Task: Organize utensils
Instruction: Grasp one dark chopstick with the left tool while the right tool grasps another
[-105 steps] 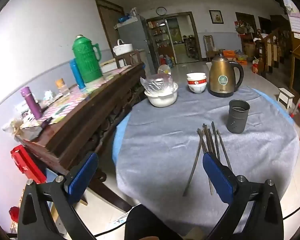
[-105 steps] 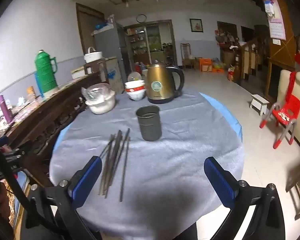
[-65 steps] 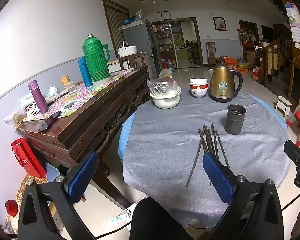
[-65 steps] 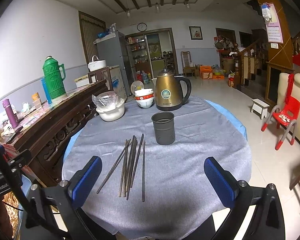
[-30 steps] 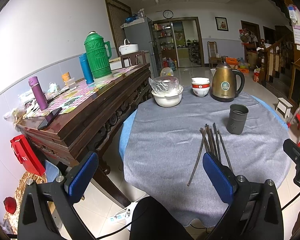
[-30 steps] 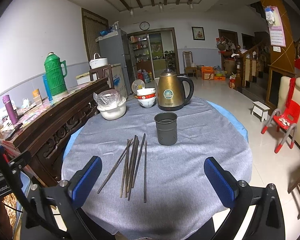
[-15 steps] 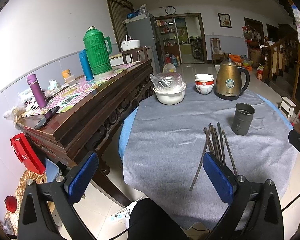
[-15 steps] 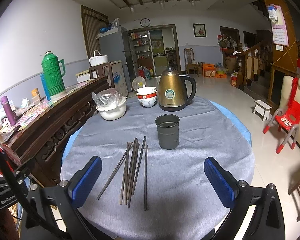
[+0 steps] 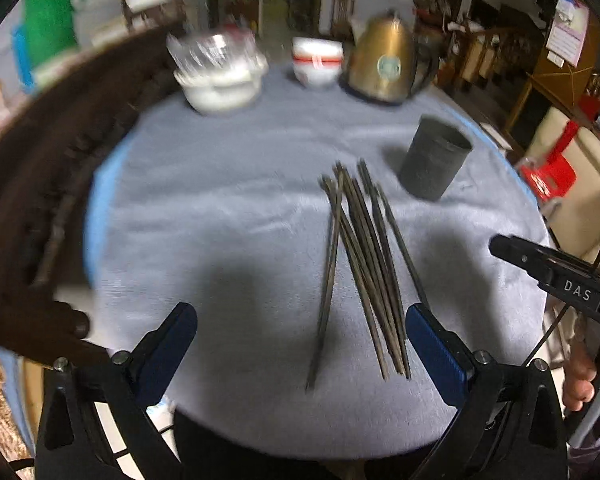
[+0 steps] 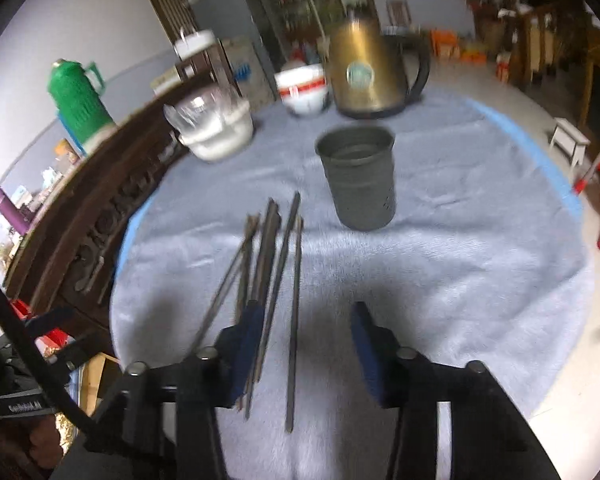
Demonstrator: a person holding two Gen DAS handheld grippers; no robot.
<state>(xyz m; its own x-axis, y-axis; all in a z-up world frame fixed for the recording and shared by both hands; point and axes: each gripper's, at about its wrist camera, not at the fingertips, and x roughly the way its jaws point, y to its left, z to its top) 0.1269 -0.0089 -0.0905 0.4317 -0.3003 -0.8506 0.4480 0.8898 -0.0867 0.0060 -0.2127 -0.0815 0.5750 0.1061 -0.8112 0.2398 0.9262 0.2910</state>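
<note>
**Chopsticks on table, both grippers spread**

The chopsticks lie bundled on the table, long axes running from its near edge toward the cup. The left gripper and right gripper are spread, holding nothing.

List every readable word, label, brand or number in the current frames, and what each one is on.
"DAS" on the black body of the right gripper, seen from the left wrist view.
A white label on the left gripper's body starts with "Gen"; the rest is too blurred to read.
Round emblem on the gold kettle: too blurred to read.
Wall calendar: print too small to read.
Red band on the white bowls: no legible text.
</note>
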